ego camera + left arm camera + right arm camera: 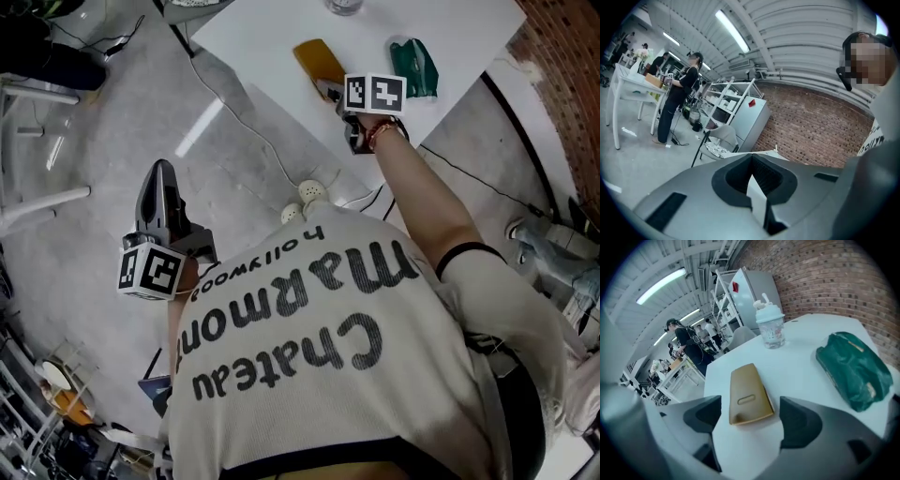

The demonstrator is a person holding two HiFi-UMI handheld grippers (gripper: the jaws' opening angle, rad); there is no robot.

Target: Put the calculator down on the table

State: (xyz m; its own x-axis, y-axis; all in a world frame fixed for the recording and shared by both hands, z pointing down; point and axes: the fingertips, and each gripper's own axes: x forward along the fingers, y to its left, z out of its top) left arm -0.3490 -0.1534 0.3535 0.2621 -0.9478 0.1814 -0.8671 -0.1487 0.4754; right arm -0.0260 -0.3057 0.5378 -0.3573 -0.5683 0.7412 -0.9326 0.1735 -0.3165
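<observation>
The calculator [317, 58] [748, 394], in a tan-gold case, lies flat on the white table [253, 37] [801, 357]. My right gripper [332, 91] [747, 420] hovers just behind its near end with the jaws spread wide. The calculator lies beyond the two pads, and neither pad touches it. My left gripper [161, 178] [752, 164] is held low over the floor, away from the table. Its jaws meet at the tips with nothing between them.
A green pouch [413, 66] [853, 369] lies on the table right of the calculator, and a lidded clear cup [770, 326] stands behind it. White cables and sockets [305, 199] lie on the grey floor. A person [677, 101] stands at a far desk.
</observation>
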